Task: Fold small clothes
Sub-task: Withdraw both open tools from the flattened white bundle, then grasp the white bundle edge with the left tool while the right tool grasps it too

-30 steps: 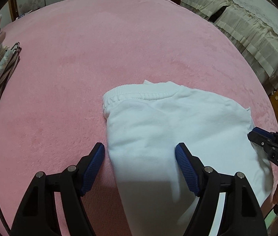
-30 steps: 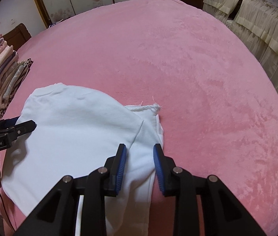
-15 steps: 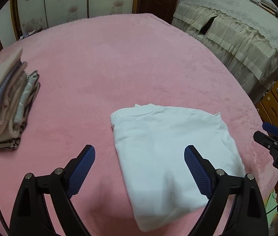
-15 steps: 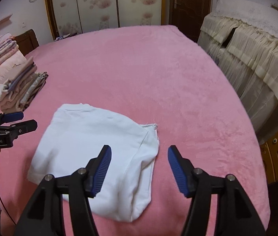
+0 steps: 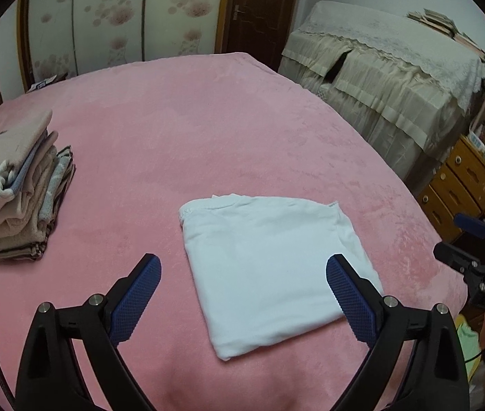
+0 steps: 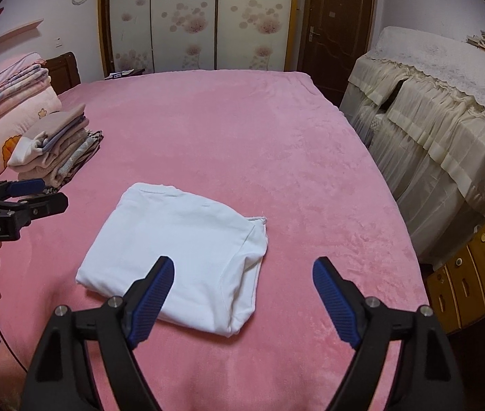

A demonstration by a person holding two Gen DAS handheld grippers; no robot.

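A white garment lies folded into a rough rectangle on the pink bed cover. My left gripper hangs above its near edge, jaws wide and still opening, with nothing between the blue pads. My right gripper hovers above the garment's near right corner, jaws also opening and empty. Each gripper shows in the other's view: the right gripper at the right edge, the left gripper at the left edge, held by a hand.
A stack of folded clothes sits at the bed's left side, with pink bedding behind it. A cloth-covered piece of furniture and wooden drawers stand right of the bed. A wardrobe and a door stand beyond.
Both grippers rose and pulled back from the garment, which now looks smaller and lies flat. The right jaws went from nearly shut over the cloth to wide; the left jaws widened too.
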